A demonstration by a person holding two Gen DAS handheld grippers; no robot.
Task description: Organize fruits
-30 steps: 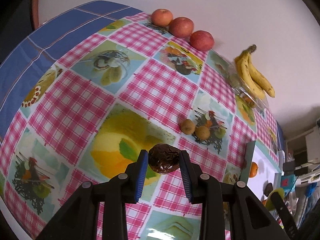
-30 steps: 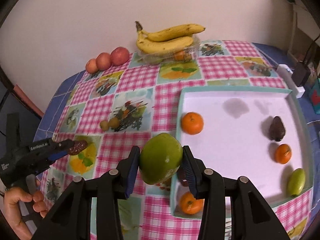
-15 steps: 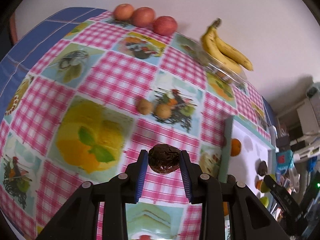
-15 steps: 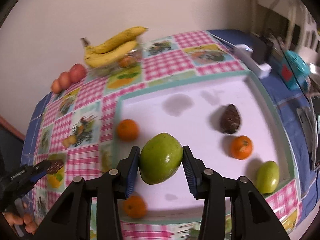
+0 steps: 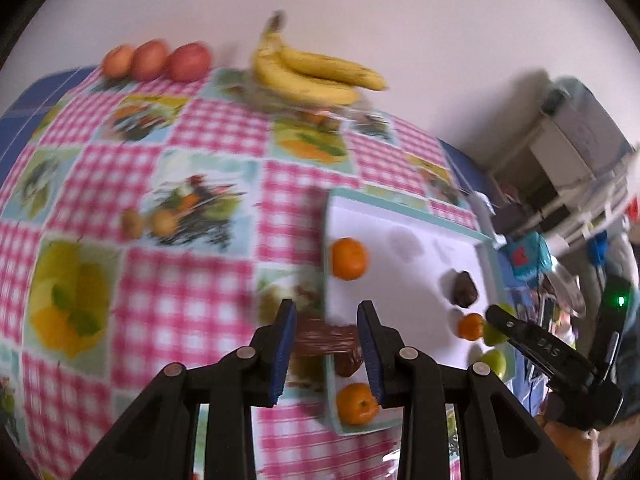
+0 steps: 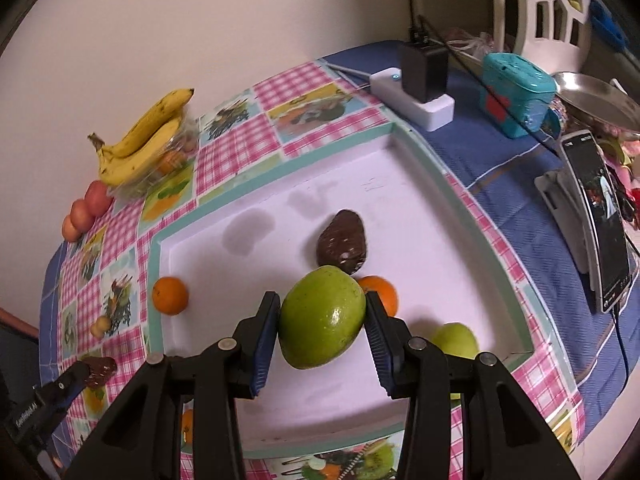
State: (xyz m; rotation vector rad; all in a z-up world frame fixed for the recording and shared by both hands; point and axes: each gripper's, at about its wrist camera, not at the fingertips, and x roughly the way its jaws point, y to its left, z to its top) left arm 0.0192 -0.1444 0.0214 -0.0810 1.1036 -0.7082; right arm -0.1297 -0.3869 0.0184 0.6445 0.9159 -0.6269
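Note:
My left gripper point(image 5: 326, 340) is shut on a dark brown wrinkled fruit point(image 5: 320, 338), blurred, above the left rim of the white tray point(image 5: 327, 216). In the right wrist view that gripper point(image 6: 94, 374) shows at the lower left, over the tablecloth beside the tray. My right gripper point(image 6: 322, 318) is shut on a large green fruit point(image 6: 322, 312), held over the tray's point(image 6: 496, 240) middle. Behind it lie a dark avocado point(image 6: 341, 241) and an orange point(image 6: 384, 296). Another orange point(image 6: 170, 295) and a smaller green fruit point(image 6: 456, 340) also lie in the tray.
Bananas point(image 6: 144, 140) on a clear box, three red apples point(image 6: 86, 208) and two small brown fruits point(image 5: 148, 222) sit on the checked tablecloth. Right of the tray are a white charger block point(image 6: 416, 96), a teal box point(image 6: 516, 92), a propped phone point(image 6: 600, 220) and a metal pan point(image 6: 592, 96).
Both grippers have swung to the right with their fruit. The left one went from the cloth's middle to the tray's left rim; the right one went from the tray's corner to over its middle.

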